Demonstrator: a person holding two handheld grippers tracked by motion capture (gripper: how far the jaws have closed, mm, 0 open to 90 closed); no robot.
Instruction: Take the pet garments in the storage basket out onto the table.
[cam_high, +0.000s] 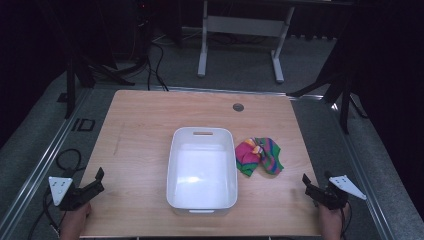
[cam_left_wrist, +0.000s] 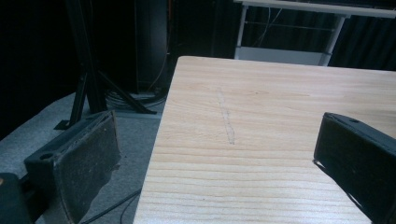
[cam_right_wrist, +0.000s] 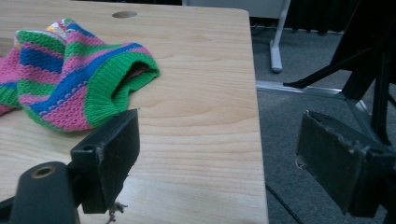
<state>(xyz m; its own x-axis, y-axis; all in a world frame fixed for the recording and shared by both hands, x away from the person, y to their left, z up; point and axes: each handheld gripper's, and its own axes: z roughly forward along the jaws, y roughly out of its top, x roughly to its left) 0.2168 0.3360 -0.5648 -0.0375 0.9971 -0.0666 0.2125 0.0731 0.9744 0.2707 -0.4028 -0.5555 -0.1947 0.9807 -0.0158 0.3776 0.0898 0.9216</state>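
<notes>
Resting at the near corners of the worktop (cam_high: 145, 125), the left gripper (cam_high: 98, 180) and right gripper (cam_high: 307, 184) both have jaws spread and hold nothing. A striped knitted cloth (cam_high: 259, 155) lies crumpled just right of an empty white tub (cam_high: 202, 167). Likely nothing is begun; the cloth probably goes in the tub.

One marking can be read: the letters "ID" (cam_high: 83, 124), dark on the grey floor (cam_high: 30, 150), just beside the left edge of the worktop (cam_high: 145, 125), near its far corner.
</notes>
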